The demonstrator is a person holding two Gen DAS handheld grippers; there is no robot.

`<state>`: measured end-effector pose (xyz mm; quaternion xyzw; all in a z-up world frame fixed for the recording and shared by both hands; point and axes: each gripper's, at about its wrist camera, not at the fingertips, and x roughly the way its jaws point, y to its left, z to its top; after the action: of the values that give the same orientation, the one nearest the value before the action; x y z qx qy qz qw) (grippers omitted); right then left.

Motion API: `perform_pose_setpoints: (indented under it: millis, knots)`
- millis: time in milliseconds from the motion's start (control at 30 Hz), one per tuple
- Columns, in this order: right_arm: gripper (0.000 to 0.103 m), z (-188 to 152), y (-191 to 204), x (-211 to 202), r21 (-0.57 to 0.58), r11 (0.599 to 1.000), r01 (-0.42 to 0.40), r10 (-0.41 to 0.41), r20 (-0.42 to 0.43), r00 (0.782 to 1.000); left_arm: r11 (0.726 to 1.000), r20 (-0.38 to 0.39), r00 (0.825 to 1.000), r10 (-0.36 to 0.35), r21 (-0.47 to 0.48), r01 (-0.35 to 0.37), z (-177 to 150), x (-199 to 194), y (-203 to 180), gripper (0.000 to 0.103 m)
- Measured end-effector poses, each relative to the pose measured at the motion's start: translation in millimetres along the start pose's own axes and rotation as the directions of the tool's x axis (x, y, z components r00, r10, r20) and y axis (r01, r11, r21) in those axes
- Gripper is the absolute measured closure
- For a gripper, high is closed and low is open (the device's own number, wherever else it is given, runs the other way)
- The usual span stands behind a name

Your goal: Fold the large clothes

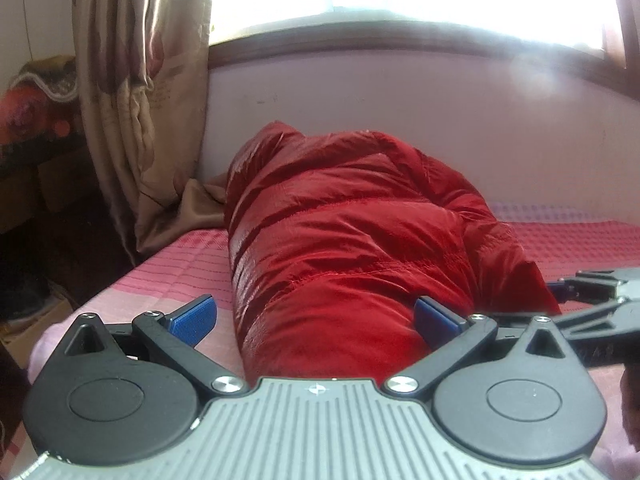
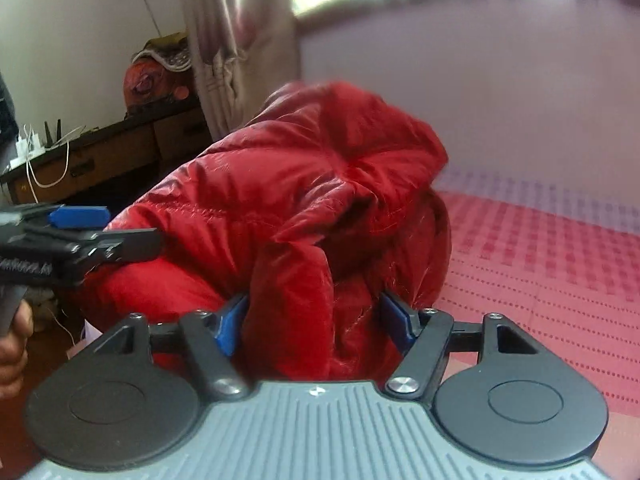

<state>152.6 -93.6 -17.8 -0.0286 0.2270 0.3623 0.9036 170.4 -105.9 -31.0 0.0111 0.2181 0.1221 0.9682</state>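
Both claws spread wide: left gripper [image 1: 314, 318] straddling the red down jacket [image 1: 340, 240] mid-frame, right gripper [image 2: 312, 318] around a lower-centre fold, perhaps touching, seemingly readying another fold.

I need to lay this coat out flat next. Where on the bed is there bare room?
Bare bedspread lies right of the red jacket, back to the wall. A narrower strip runs between jacket and curtain. Near edge is crowded: both tongs, left and right, straddle the jacket.
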Motion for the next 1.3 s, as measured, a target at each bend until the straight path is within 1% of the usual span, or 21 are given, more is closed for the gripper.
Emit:
perform_pose_setpoints:
  millis: [67, 200, 233, 300, 400, 500, 533, 567, 633, 667, 733, 800, 833, 867, 967, 1033, 1167, 1300]
  knots:
    - [0.032, 2.2, 1.4, -7.9, 0.019, 1.0, -0.01, 0.009, 0.016, 1.0, 1.0, 0.012, 1.0, 0.021, 0.011, -0.021, 1.0, -6.7, -1.0, 0.0]
    - [0.03, 4.8, 10.2, -36.3, 0.042, 0.999, 0.0, -0.004, 0.101, 0.995, 0.994, 0.017, 0.995, 0.094, 0.061, -0.094, 3.6, -18.1, -8.8, 0.0]
    - [0.028, 5.7, 13.2, -43.1, 0.04, 0.999, -0.002, -0.003, 0.124, 0.992, 0.991, 0.023, 0.994, 0.11, 0.077, -0.112, 3.8, -21.2, -11.1, 0.0]
    - [0.015, 6.1, 22.3, -58.0, 0.027, 1.0, -0.005, 0.0, 0.171, 0.985, 0.986, 0.03, 0.991, 0.131, 0.097, -0.133, 4.5, -26.5, -14.7, 0.0]
    - [0.013, 4.5, 37.9, -74.7, -0.005, 1.0, -0.011, 0.011, 0.218, 0.976, 0.982, 0.05, 0.986, 0.157, 0.1, -0.162, 5.1, -36.2, -18.3, 0.0]
    - [0.013, 0.5, 48.7, -87.8, -0.03, 0.999, 0.012, -0.004, 0.234, 0.972, 0.978, 0.088, 0.978, 0.19, 0.072, -0.196, 6.5, -51.1, -20.1, 0.0]
    - [0.013, -0.9, 51.2, -93.1, -0.027, 1.0, 0.016, -0.009, 0.245, 0.969, 0.977, 0.088, 0.976, 0.199, 0.055, -0.204, 7.4, -54.6, -20.1, 0.0]
    - [0.013, -2.0, 52.7, -97.9, -0.02, 1.0, 0.018, -0.013, 0.256, 0.966, 0.978, 0.087, 0.976, 0.201, 0.034, -0.205, 9.4, -58.9, -19.1, 0.0]
    - [0.012, -4.3, 55.6, -108.2, -0.01, 1.0, 0.007, -0.004, 0.279, 0.96, 0.983, 0.085, 0.979, 0.183, -0.004, -0.183, 13.8, -67.4, -15.8, 0.0]
    - [0.01, -4.9, 57.7, -112.1, -0.007, 1.0, 0.006, -0.003, 0.287, 0.958, 0.983, 0.089, 0.979, 0.185, -0.015, -0.185, 15.4, -71.8, -15.4, 0.0]
    - [0.007, -8.1, 61.9, -121.8, -0.004, 1.0, 0.01, -0.008, 0.306, 0.952, 0.973, 0.119, 0.966, 0.23, -0.022, -0.229, 16.8, -81.1, -18.5, 0.0]
    - [0.005, -10.6, 66.4, -128.5, -0.016, 1.0, 0.007, -0.002, 0.312, 0.95, 0.967, 0.115, 0.96, 0.256, -0.019, -0.255, 18.6, -86.7, -20.9, 0.0]
    - [0.005, -12.6, 69.1, -131.4, -0.021, 1.0, 0.014, -0.006, 0.312, 0.95, 0.968, 0.119, 0.961, 0.251, -0.012, -0.252, 18.5, -89.8, -22.3, 0.0]
    - [0.005, -14.2, 71.0, -132.6, -0.024, 1.0, 0.021, -0.012, 0.312, 0.95, 0.973, 0.132, 0.964, 0.231, -0.009, -0.232, 17.6, -94.0, -23.2, 0.0]
    - [0.005, -17.9, 74.4, -134.5, -0.016, 0.999, 0.028, -0.022, 0.303, 0.953, 0.99, 0.146, 0.979, 0.141, -0.043, -0.136, 15.0, -102.9, -18.7, 0.0]
    - [0.005, -20.5, 75.5, -135.8, -0.01, 1.0, 0.027, -0.023, 0.298, 0.954, 0.993, 0.147, 0.983, 0.105, -0.077, -0.095, 13.3, -107.5, -15.8, 0.0]
    - [0.005, -26.8, 78.1, -135.9, -0.019, 0.998, 0.054, -0.046, 0.276, 0.96, 0.991, 0.101, 0.991, 0.087, -0.11, -0.076, 12.4, -107.1, -15.1, 0.0]
    - [0.005, -32.3, 79.2, -137.4, -0.017, 0.998, 0.066, -0.06, 0.263, 0.963, 0.989, 0.086, 0.991, 0.103, -0.117, -0.093, 8.7, -108.8, -16.6, 0.0]
